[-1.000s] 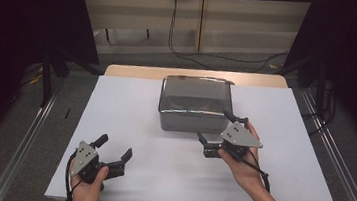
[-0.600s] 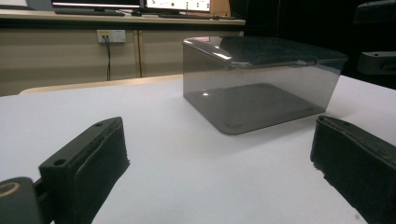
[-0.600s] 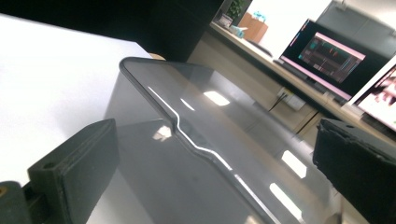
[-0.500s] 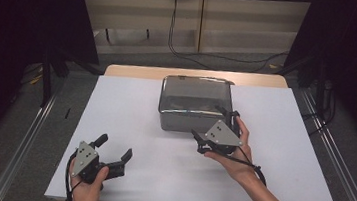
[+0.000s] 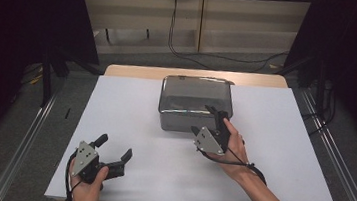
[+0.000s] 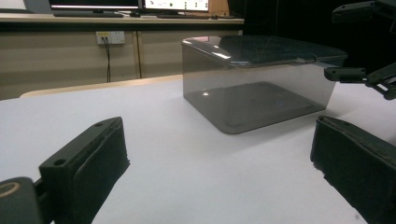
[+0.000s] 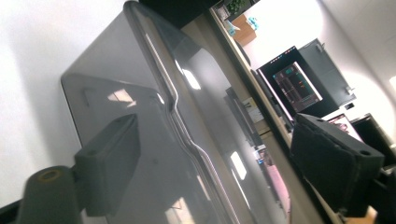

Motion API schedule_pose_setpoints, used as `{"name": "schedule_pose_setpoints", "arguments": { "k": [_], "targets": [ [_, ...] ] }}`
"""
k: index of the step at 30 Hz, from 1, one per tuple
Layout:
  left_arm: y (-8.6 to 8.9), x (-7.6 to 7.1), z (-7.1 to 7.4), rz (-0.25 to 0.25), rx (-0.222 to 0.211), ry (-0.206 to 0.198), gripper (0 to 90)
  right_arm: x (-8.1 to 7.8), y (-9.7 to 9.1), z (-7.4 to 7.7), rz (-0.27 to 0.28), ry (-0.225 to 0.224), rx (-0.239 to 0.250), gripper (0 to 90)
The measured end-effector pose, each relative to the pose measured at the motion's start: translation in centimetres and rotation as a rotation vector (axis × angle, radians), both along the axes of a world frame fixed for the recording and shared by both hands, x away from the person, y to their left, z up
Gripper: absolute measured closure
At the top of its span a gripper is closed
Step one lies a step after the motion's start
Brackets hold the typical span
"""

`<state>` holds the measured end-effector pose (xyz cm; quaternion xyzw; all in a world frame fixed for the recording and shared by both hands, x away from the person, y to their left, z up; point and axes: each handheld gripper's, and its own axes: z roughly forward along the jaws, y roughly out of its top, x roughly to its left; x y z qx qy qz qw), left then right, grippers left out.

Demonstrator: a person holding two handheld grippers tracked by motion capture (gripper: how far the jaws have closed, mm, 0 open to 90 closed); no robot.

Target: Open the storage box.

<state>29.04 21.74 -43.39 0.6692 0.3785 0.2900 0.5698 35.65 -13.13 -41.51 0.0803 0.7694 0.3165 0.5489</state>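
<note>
I count one smoky, translucent lidded box (image 5: 194, 102) and two grippers. My right gripper (image 5: 210, 121), jaws just closing, straddles its near right corner without gripping; my left gripper (image 5: 114, 146) gapes empty well nearer me

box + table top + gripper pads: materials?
Box: likely smoke-tinted clear plastic, glossy; its floor shows through the walls, lid glints.
Table top: matte white sheet, no glare; material unclear.
Left hand-held gripper pads: black, dull, perhaps rubber or foam.
</note>
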Motion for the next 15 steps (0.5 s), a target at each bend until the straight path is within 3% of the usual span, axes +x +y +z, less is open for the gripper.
{"name": "schedule_pose_setpoints", "arguments": {
  "k": [1, 2, 6, 10, 13, 15],
  "targets": [
    [0.0, 0.0, 0.0, 0.0, 0.0, 0.0, 3.6, 0.0, 0.0, 0.0, 0.0, 0.0, 0.0, 18.3],
    [0.0, 0.0, 0.0, 0.0, 0.008, -0.003, 3.6, -0.1, 0.2, -0.1, 0.0, -0.038, -0.061, 22.5],
    [0.0, 0.1, 0.0, 0.002, 0.007, 0.001, 3.7, -0.1, 0.7, -0.1, -0.002, -0.092, -0.131, 30.1],
    [-0.1, 0.1, -0.1, 0.006, 0.011, 0.001, 3.7, 0.0, 0.9, -0.2, -0.006, -0.103, -0.182, 36.5],
    [-0.3, 0.2, -0.1, -0.004, 0.012, 0.003, 3.7, 0.4, 1.0, -0.7, -0.021, -0.069, -0.216, 43.4],
    [-0.4, 0.2, -0.1, -0.008, 0.019, 0.003, 3.7, 0.3, 1.1, -1.0, -0.029, -0.08, -0.25, 46.0]
  ]
}}
